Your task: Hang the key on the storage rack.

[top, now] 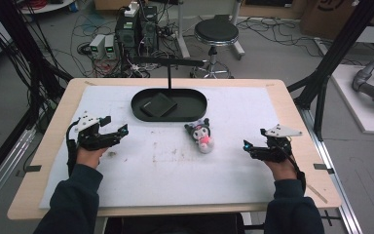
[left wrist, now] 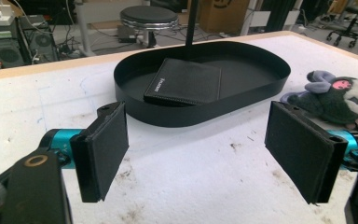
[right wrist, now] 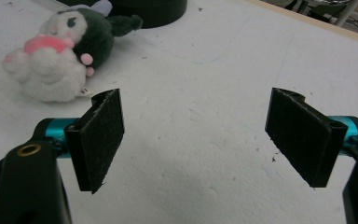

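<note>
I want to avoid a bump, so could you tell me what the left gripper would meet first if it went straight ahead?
Probably the black tray's near wall; the left gripper is open and aimed at it.

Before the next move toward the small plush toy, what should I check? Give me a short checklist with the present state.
1. Left gripper jaws open, nothing held: ok.
2. Right gripper jaws open, nothing held: ok.
3. Small black, white and pink plush toy lies free on the white table cover, outside the tray: ok.
4. Black oval metal tray has room beside the black leather wallet: ok.
5. Toy's weight: cannot tell.
</note>
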A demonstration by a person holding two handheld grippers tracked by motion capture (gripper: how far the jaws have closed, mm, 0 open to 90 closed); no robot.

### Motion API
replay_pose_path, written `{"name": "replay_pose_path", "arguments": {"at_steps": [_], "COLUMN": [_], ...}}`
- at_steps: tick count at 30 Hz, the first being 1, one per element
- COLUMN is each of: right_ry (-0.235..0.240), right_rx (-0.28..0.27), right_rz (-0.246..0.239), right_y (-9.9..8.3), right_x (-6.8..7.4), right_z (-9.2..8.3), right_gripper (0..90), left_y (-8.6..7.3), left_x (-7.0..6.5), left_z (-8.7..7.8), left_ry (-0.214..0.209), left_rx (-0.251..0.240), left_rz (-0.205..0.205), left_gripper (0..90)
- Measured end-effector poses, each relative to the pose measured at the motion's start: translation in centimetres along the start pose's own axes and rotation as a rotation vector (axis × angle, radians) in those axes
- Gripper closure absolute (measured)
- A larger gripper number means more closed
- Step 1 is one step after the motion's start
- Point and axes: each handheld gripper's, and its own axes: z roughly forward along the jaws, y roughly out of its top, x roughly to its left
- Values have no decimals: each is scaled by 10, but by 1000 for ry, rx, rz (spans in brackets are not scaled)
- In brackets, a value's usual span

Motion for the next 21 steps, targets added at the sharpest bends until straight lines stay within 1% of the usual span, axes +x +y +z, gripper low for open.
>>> {"name": "replay_pose_path", "arguments": {"at_steps": [1, 4, 6, 8, 9, 10, 11, 12, 14, 16, 17, 18, 19, 21], "right_ry": [3, 20, 42, 71, 86, 100, 108, 111, 114, 117, 122, 122, 120, 117], "right_rx": [0, -1, -6, -21, -36, -48, -52, -51, -38, -17, 4, 4, 10, 14], "right_rz": [0, -9, -10, -3, 11, 9, 14, 8, 4, 0, -14, -14, -16, -36], "right_y": [2, 6, 9, 12, 15, 17, 19, 21, 24, 27, 31, 31, 34, 42], "right_x": [2, 11, 16, 18, 20, 22, 24, 27, 34, 42, 49, 49, 53, 61], "right_z": [1, 5, 8, 9, 9, 9, 10, 11, 17, 26, 35, 35, 40, 46], "right_gripper": [199, 199, 199, 199, 199, 199, 199, 199, 199, 199, 199, 199, 199, 199], "left_y": [-1, -7, -10, -11, -11, -11, -11, -11, -11, -12, -12, -12, -12, -12], "left_x": [2, 7, 10, 11, 10, 9, 8, 7, 4, 3, 3, 3, 4, 5], "left_z": [-1, -2, -2, -2, -1, -1, -1, -1, -2, -3, -3, -3, -3, -3], "left_ry": [0, 0, 2, 2, -3, -7, -9, -13, -16, -21, -19, -19, -18, -21], "left_rx": [2, 16, 42, 56, 57, 55, 53, 54, 54, 54, 53, 52, 48, 43], "left_rz": [-2, -27, -40, -43, -39, -31, -26, -23, -2, -2, -3, -6, -10, -17], "left_gripper": [213, 212, 213, 212, 212, 212, 212, 213, 212, 212, 212, 212, 212, 213]}}
